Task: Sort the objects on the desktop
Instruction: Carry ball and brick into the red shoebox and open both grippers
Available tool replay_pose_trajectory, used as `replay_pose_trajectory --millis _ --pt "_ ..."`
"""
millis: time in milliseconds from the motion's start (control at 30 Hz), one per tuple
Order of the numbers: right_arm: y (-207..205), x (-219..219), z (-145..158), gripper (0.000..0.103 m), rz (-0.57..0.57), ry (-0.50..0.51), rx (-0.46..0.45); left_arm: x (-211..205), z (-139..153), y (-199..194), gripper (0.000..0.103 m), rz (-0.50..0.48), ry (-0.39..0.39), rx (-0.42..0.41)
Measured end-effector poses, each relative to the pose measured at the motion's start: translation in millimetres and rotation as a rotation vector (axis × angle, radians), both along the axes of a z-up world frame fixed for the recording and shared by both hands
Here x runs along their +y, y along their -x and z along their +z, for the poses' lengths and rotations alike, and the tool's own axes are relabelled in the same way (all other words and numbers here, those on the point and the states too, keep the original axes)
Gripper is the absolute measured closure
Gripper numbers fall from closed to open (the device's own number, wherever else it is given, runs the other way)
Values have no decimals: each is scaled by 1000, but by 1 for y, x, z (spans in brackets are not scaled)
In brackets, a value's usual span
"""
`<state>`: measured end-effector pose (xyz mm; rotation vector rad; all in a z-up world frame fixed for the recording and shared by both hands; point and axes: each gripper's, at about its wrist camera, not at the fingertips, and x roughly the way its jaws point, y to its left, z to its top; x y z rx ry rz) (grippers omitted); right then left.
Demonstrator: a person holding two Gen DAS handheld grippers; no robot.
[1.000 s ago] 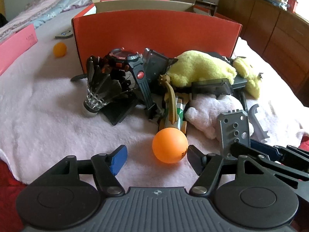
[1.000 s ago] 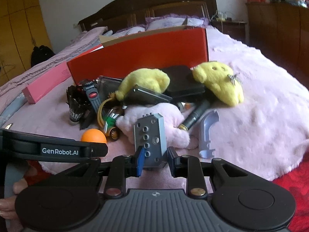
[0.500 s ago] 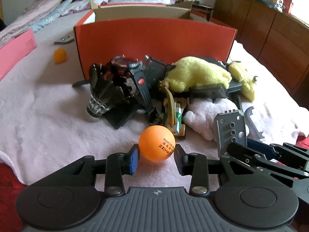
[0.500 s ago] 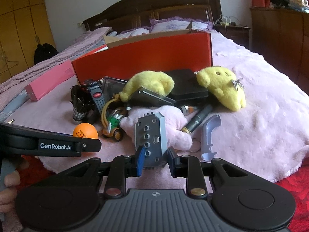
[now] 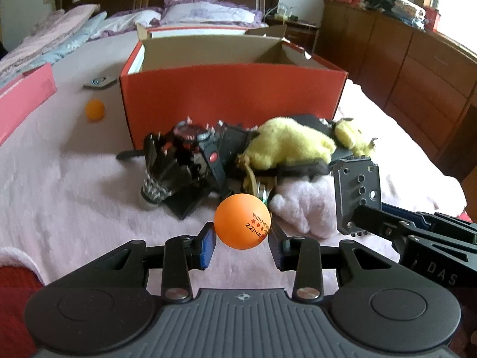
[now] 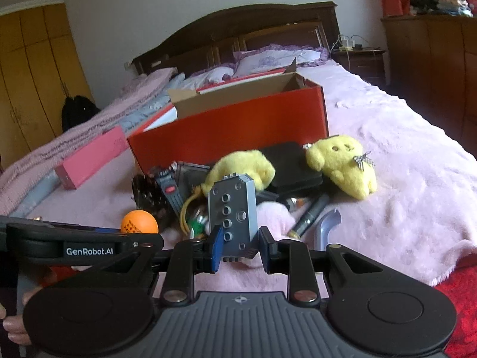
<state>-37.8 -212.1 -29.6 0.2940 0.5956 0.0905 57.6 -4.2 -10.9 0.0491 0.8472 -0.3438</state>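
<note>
- The left gripper (image 5: 242,245) pinches an orange ping-pong ball (image 5: 242,220) between its blue-padded fingertips; the ball sits clear of the pink blanket (image 5: 74,197), lifted above it. The jaws closed onto the ball within the past second.
- Red print on the ball reads "WHIZZ" and "IN CHINA", with small stars beside it; the rest of the line is turned out of sight.
- The right gripper (image 6: 241,252) clamps a grey studded block (image 6: 232,208) by its lower end; the block stands nearly upright between the pads, with round holes down its face.
- In the left wrist view the same block shows to the right of the ball, and the right tool's black body reaches in from the lower right, carrying the letters "DAS"; anything further is cut off.
- In the right wrist view the left tool crosses the lower left, labelled "GenRobot.AI" in white.
- The open red cardboard box (image 5: 232,95) stands beyond the pile, well behind both held items.
- The pile between the grippers and the box holds a black shuttlecock (image 5: 158,179), a yellow plush toy (image 6: 342,164), a second yellow plush (image 5: 289,146) and a pale pink plush (image 5: 304,208).
- A second orange ball (image 5: 94,109) lies alone on the blanket left of the box, near a pink box (image 5: 23,95) whose lettering is too blurred to read.
- Fingers (image 6: 15,328) of the person show at the lower left edge of the right wrist view.
</note>
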Motion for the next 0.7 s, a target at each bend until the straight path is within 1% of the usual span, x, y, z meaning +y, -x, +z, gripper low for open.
replay_pose_trajectory --millis 133,333,367,433,500,533,567,600,633,700 --pt "-7 -1 13 76 5 2 -21 -1 14 -17 64 -18 26 -14" --pt "-41 -2 50 76 31 15 -112 -5 59 -62 64 -21 34 -113" --pt "-51 -2 58 76 37 23 -131 -7 67 -72 64 -21 29 -132" --pt "-71 -2 73 76 50 42 -166 -12 82 -95 64 -16 -8 -172" --pt "-99 1 87 76 63 88 -201 -18 92 -122 62 6 -48 -194" --pt "-114 2 94 76 68 116 -215 -21 94 -138 61 17 -61 -184" --pt "-130 4 99 75 65 142 -211 -23 94 -154 54 29 -70 -165" --pt "-148 6 103 74 57 165 -191 -25 93 -167 44 45 -78 -147" --pt "-166 8 107 71 49 187 -171 -25 91 -177 44 67 -89 -130" --pt "-184 11 109 61 31 222 -145 -24 88 -190 41 105 -104 -96"
